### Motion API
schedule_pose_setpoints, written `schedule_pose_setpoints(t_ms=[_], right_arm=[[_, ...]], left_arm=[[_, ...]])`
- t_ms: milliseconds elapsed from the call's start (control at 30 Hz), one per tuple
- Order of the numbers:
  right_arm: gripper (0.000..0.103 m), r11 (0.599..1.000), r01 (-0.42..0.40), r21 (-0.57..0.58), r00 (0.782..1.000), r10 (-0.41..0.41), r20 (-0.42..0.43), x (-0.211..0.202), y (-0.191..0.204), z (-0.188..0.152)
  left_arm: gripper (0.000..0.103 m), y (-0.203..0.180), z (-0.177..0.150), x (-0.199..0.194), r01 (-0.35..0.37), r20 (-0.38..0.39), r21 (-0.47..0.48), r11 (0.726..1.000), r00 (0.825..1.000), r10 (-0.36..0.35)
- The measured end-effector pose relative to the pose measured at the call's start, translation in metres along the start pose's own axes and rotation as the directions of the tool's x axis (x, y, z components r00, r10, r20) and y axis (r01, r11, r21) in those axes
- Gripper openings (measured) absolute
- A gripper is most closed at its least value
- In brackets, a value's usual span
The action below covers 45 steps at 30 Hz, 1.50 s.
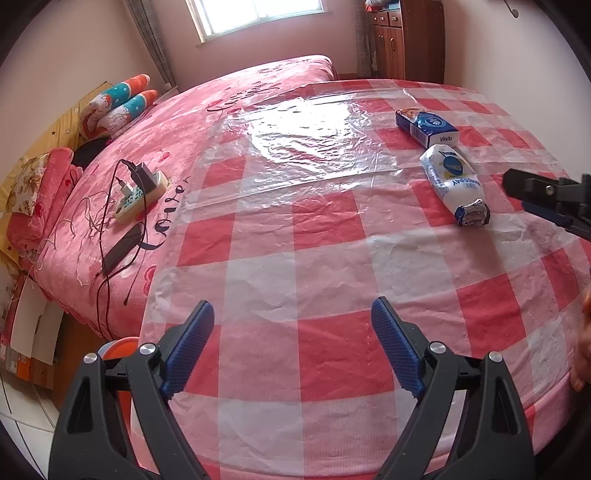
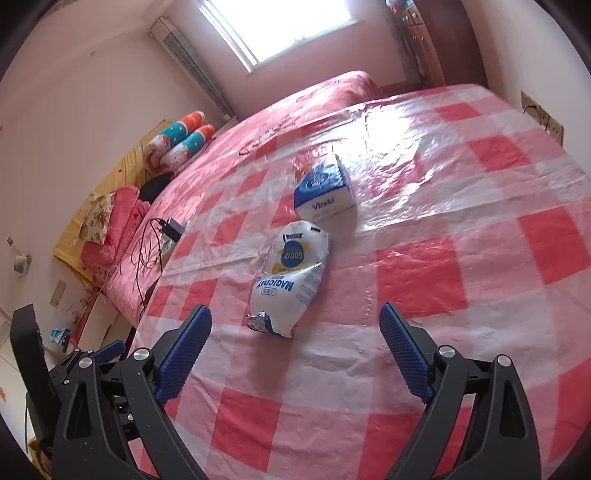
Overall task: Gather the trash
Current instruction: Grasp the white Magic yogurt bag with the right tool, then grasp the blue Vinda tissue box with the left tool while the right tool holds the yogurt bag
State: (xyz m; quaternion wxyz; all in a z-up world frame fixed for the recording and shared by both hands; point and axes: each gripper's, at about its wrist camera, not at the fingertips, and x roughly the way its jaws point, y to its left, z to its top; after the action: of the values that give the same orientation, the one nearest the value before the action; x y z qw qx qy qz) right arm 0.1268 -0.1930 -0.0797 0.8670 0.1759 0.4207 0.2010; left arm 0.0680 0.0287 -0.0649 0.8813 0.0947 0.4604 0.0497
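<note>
A red-and-white checked plastic sheet (image 1: pixel 332 236) covers the near part of a pink bed (image 1: pixel 280 81), and on it lie the two pieces of trash: a crumpled white snack bag with blue lettering and a twisted foil end (image 2: pixel 291 280) and, just beyond it at about 1 o'clock in the right wrist view, a blue-and-white tissue pack marked Vinda (image 2: pixel 325 192), close to the bag but with a narrow gap showing. The right gripper (image 2: pixel 295 354) hangs over the sheet with its blue ribbed fingers (image 2: pixel 183 354) spread wide and nothing between them; the bag's foil end lies just ahead of the tips, slightly toward 11 o'clock, not touched. The left gripper (image 1: pixel 293 343) is also spread wide and holds nothing, over bare checks; from it the bag (image 1: pixel 454 188) and the pack (image 1: pixel 426 127) sit well off at 1 to 2 o'clock, with the tip of the right gripper (image 1: pixel 546 199) reaching in from 3 o'clock just beside the bag. Nothing lies between either gripper and the trash. Off the sheet at 9 to 10 o'clock, on the pink bedcover, lie a power strip with black cables and plugged-in chargers (image 1: pixel 142 192); farther back are patterned bolster pillows (image 1: pixel 118 103) and folded pink bedding (image 1: pixel 40 192). A wooden cabinet (image 1: pixel 402 40) stands at 1 o'clock beside the window (image 1: pixel 258 14).
</note>
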Motion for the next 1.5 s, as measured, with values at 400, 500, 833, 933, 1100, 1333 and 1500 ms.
schedule_pose_setpoints(t_ms=[400,500,833,933,1100,1333,1500], right_arm=[[0.084,0.968,0.160,-0.193,0.983,-0.174,-0.060,0.041,0.032,0.012],[0.081,0.955,0.192,-0.227,0.976,-0.210,-0.061,0.050,0.036,0.015],[0.051,0.953,0.225,-0.205,0.970,-0.238,-0.041,0.042,0.019,0.020],[0.051,0.957,0.237,-0.167,0.969,-0.244,-0.026,0.032,0.003,0.023],[0.051,0.958,0.272,-0.086,0.962,-0.273,0.007,0.012,-0.028,0.032],[0.051,0.958,0.287,-0.018,0.958,-0.287,0.030,-0.006,-0.061,0.040],[0.051,0.963,0.270,-0.006,0.962,-0.269,0.038,-0.012,-0.068,0.038]], left_arm=[[0.087,0.015,0.011,0.011,-0.010,-0.006,-0.047,0.999,1.000,0.010],[0.087,0.016,0.018,0.013,-0.007,-0.001,-0.057,0.998,1.000,0.007],[0.087,0.014,0.047,0.024,0.086,0.015,-0.130,0.988,0.996,-0.084],[0.087,0.002,0.060,0.026,0.120,0.034,-0.131,0.984,0.993,-0.116],[0.087,-0.021,0.083,0.032,0.171,0.052,-0.116,0.978,0.985,-0.166],[0.087,-0.069,0.119,0.051,0.247,0.039,-0.108,0.963,0.969,-0.244],[0.087,-0.101,0.148,0.070,0.267,0.018,-0.114,0.957,0.964,-0.267]])
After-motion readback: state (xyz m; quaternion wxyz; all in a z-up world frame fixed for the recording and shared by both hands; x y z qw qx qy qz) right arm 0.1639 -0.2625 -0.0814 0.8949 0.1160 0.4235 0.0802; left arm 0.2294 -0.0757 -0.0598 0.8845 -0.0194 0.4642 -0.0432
